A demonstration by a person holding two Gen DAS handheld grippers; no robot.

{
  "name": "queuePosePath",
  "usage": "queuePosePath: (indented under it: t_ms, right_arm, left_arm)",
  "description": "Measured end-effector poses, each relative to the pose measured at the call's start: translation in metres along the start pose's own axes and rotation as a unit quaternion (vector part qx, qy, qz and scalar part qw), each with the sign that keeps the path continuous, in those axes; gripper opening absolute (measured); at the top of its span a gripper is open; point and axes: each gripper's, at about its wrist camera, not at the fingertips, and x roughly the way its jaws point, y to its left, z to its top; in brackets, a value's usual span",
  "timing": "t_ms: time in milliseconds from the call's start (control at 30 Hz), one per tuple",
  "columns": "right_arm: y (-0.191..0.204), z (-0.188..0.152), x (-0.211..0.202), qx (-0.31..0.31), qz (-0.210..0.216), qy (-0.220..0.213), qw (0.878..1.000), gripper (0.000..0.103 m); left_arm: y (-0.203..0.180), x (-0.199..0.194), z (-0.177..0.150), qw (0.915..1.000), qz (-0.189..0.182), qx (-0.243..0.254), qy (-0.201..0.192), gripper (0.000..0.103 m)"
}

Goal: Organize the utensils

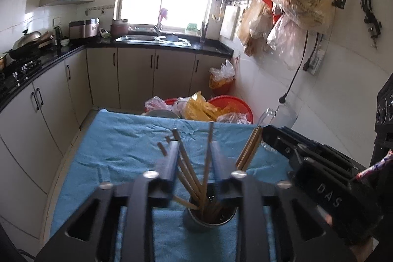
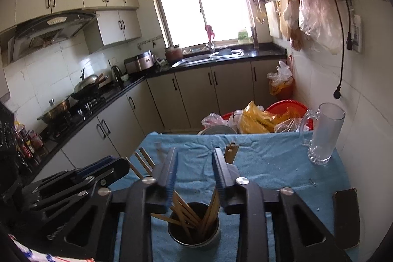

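Note:
A metal cup (image 1: 208, 217) (image 2: 194, 230) stands on the blue cloth (image 1: 118, 144) (image 2: 270, 163) and holds several wooden chopsticks (image 1: 189, 171) (image 2: 186, 210) that fan out of it. My left gripper (image 1: 194, 143) hovers just above the cup, open, with a few chopsticks rising loosely between its fingers. My right gripper (image 2: 195, 151) is also open over the cup, nothing pressed between its pads. Each gripper shows in the other's view: the right one (image 1: 267, 133) next to a pair of chopsticks (image 1: 249, 149), the left one (image 2: 118, 163) at the left.
A glass mug (image 2: 324, 131) stands at the cloth's far right and a dark flat object (image 2: 346, 213) lies near the right edge. Red basins with plastic bags (image 2: 260, 119) sit beyond the table. Kitchen counters run along the left and back; a tiled wall is close on the right.

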Motion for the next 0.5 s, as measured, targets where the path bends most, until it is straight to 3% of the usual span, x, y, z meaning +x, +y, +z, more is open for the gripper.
queuePosePath:
  t_ms: [200,367,500]
  right_arm:
    - [0.002,0.004,-0.031,0.010,-0.003,-0.021,1.000,0.039]
    - [0.006,-0.004,-0.060,0.009,-0.010,-0.032,0.999,0.046]
    - [0.008,-0.018,-0.083,0.012,-0.012,-0.033,0.999,0.049]
  left_arm:
    - [0.003,-0.044,-0.006,0.9992,0.020,-0.008,-0.033,0.050]
    - [0.002,-0.084,-0.023,0.9974,0.042,-0.010,-0.059,0.073]
    - [-0.002,-0.113,-0.039,0.9954,0.060,-0.002,-0.075,0.082]
